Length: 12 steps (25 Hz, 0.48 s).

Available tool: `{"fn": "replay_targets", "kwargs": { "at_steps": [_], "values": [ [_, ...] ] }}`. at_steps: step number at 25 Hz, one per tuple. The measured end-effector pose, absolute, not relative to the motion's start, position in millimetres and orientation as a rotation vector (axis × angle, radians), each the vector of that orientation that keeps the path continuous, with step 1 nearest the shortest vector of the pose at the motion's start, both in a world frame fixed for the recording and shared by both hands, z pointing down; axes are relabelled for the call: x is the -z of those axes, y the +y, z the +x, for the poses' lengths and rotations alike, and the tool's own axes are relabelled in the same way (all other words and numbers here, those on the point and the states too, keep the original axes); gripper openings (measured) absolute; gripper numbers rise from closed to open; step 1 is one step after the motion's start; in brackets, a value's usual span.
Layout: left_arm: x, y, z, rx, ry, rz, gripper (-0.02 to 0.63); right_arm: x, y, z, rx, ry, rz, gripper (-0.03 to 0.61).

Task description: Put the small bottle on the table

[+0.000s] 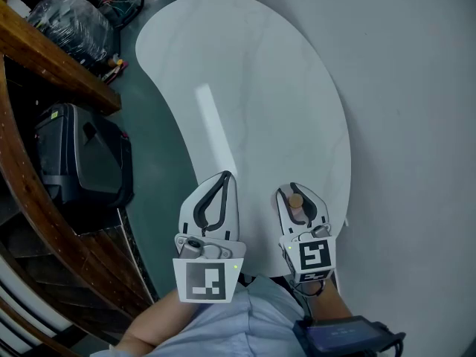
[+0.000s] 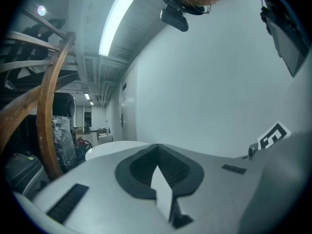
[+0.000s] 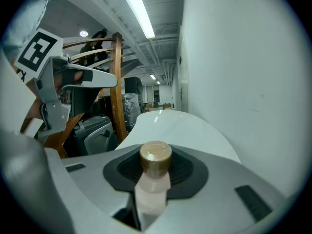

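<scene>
Right gripper (image 1: 299, 198) clasps small bottle (image 3: 153, 182) by its pale body over table (image 1: 245, 73); seemingly light, rigid, slick. Left gripper (image 1: 223, 177) hangs closed, empty.

**White table against a pale wall**

Ahead of my left gripper (image 1: 225, 178) and my right gripper (image 1: 297, 194) stretches a white, bean-shaped table (image 1: 245, 88). A plain pale wall (image 1: 416, 88) rises beside the right one. Left of the left one lie dark green floor (image 1: 160, 162), a black case (image 1: 82, 155) and curved wooden beams (image 1: 52, 65). A strip light (image 2: 116, 21) glows on the ceiling above.
</scene>
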<state>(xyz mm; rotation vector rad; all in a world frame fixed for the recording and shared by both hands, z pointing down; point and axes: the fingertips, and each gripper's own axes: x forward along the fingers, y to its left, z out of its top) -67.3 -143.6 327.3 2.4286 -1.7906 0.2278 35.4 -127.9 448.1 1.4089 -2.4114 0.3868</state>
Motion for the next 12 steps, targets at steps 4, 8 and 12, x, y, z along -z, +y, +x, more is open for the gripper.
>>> {"fn": "replay_targets", "kwargs": {
  "at_steps": [4, 8, 12],
  "values": [
    [-338, -148, -66, -0.242, -1.783, 2.409, -0.002, -452, -130, 37, -0.400, -2.410, 1.404, 0.106],
    [-346, -153, -66, -0.259, -1.778, 2.408, -0.002, -457, -130, 38, -0.405, -2.402, 1.401, 0.106],
    [-347, -156, -67, -0.265, -1.774, 2.404, -0.002, -460, -131, 39, -0.409, -2.397, 1.402, 0.106]
  ]
}}
